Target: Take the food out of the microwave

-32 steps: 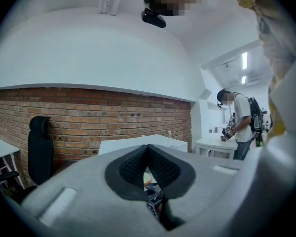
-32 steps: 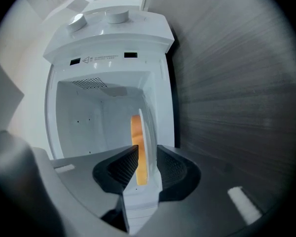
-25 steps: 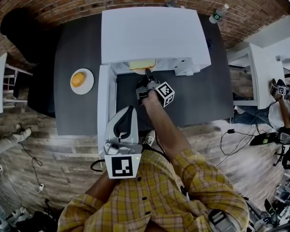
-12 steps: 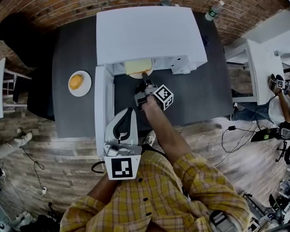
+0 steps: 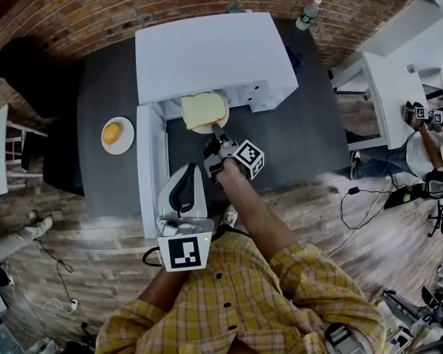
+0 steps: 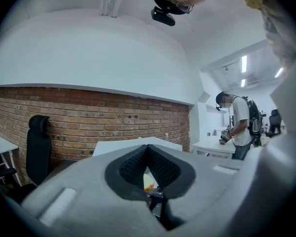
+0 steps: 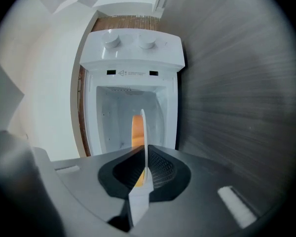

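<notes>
A dark table [image 5: 310, 139] carries a white microwave [image 5: 210, 54], and its door [image 5: 151, 164] stands swung open toward the person on the left side. The person wears a yellow checked shirt [image 5: 280, 293]. The right forearm is stretched forward from the sleeve, and the right hand [image 5: 229, 174] holds the right gripper [image 5: 215, 130] pointing at the microwave opening, close to level. The left gripper [image 5: 190, 169] is kept nearer to the body, just beside the open door, and it also points forward and level. In the left gripper view its jaws meet at the tips, with nothing pressed between them. The right gripper's jaws have just been closing, and they now clamp the near rim of a white plate [image 5: 223, 116]. In the right gripper view this plate [image 7: 144, 132] appears edge-on as a thin line between the black pads, with the empty microwave cavity behind it. The plate carries a slice of toast [image 5: 201, 109] and sits at the mouth of the microwave, partly past its front edge. A second plate [image 5: 126, 144] with a round orange food [image 5: 112, 133] lies on the table to the left of the door, well apart from both grippers.
</notes>
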Available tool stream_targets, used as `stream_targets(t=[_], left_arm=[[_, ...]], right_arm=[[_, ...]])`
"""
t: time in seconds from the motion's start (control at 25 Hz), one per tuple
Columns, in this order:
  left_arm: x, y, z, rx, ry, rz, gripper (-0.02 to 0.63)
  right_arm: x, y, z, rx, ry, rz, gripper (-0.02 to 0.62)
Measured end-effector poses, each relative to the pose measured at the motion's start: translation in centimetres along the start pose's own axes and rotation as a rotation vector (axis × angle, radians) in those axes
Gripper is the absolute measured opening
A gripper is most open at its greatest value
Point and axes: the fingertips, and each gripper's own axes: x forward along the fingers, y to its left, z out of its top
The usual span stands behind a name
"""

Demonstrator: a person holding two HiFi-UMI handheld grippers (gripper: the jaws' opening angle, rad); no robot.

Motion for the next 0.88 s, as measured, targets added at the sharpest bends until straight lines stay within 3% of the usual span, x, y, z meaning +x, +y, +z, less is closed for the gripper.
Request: stream_targets(t=[0.32,0.88], left_arm=[[-1.3,-1.1,1.1,0.023,-0.032,0.011,0.000],[-2.6,-1.3,2.6,0.019,-0.080,0.027,0.000]], right_arm=[[-4.0,2.1,-0.7,0.024,0.017,-0.012,0.018],[-8.3,9.1,-3.3,0.045,0.059,0.044,0.018]])
